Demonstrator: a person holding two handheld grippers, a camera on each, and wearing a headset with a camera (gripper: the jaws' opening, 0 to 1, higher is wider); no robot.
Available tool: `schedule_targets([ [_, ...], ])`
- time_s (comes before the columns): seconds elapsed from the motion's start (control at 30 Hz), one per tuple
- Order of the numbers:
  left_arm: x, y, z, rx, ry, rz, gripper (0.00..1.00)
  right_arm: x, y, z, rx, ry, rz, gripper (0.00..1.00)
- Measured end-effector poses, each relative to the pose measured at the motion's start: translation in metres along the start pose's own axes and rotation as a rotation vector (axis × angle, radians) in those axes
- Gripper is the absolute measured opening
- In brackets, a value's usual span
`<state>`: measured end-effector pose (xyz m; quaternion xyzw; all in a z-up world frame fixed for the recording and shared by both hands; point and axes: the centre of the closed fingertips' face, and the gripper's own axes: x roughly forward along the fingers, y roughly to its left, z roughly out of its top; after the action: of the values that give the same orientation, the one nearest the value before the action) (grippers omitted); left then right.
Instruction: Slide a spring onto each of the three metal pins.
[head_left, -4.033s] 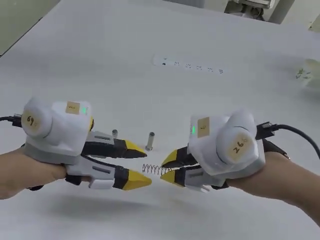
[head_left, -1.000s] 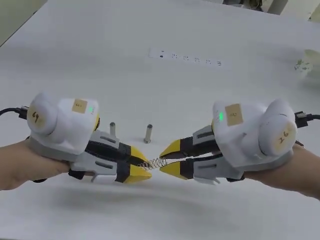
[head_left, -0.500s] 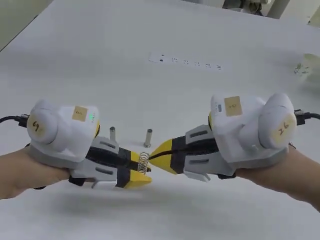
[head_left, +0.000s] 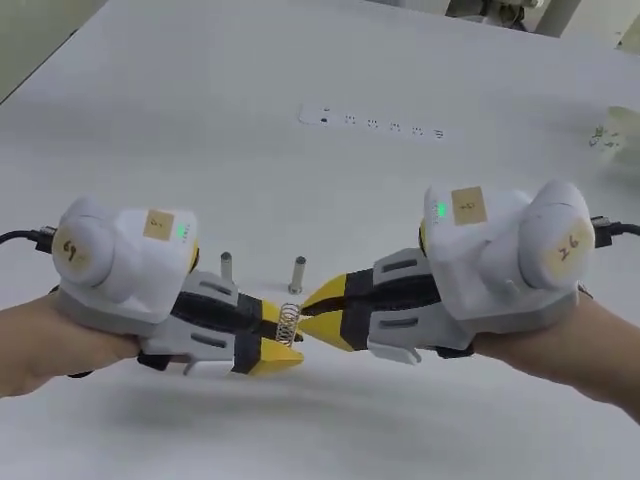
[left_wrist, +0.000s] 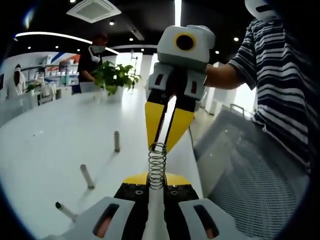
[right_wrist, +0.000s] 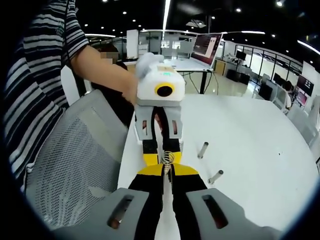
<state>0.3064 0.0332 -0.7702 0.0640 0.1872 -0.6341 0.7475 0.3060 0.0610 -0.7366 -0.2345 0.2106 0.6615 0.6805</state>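
A small steel spring stands nearly upright between the two grippers' yellow tips. My left gripper is shut on its lower end; in the left gripper view the spring rises from that gripper's tips. My right gripper meets it tip to tip, pinched on the spring's top end. In the right gripper view the coil sits just past that gripper's tips. Two metal pins stand on the white table behind the tips. Three pins are in the left gripper view.
A white power strip lies at the far middle of the table. A grey mesh chair sits at the table's near edge, beside the person's striped shirt. A potted plant and a standing person are far off.
The left gripper, open four seconds ago, has shut on the spring. The spring has turned from lying level between the tips to standing nearly upright, and the grippers have drawn closer.
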Motion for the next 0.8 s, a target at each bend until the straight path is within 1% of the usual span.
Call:
schedule_targets([
  [0.13, 0.0008, -0.0009, 0.0014, 0.006, 0.001, -0.004, 0.02, 0.001, 0.0009, 0.0016, 0.017, -0.009, 0.008, 0.06],
  [0.23, 0.0008, -0.0017, 0.0018, 0.012, 0.001, -0.008, 0.02, 0.0031, 0.001, 0.0042, 0.044, -0.026, 0.018, 0.08],
  [0.43, 0.001, -0.0029, 0.0026, 0.017, 0.003, -0.013, 0.02, 0.0065, 0.0016, 0.0066, 0.066, -0.041, 0.021, 0.09],
  [0.53, 0.0, -0.0015, 0.0015, 0.016, 0.005, -0.008, 0.02, 0.007, 0.0011, 0.006, 0.083, -0.047, 0.013, 0.08],
  [0.73, -0.001, 0.0012, 0.001, 0.001, 0.004, 0.008, 0.02, 0.0073, 0.0006, 0.0062, 0.058, -0.068, -0.011, 0.07],
  [0.8, -0.001, 0.001, 0.0009, -0.02, 0.001, 0.011, 0.02, 0.0074, 0.001, 0.0065, 0.044, -0.068, -0.016, 0.07],
])
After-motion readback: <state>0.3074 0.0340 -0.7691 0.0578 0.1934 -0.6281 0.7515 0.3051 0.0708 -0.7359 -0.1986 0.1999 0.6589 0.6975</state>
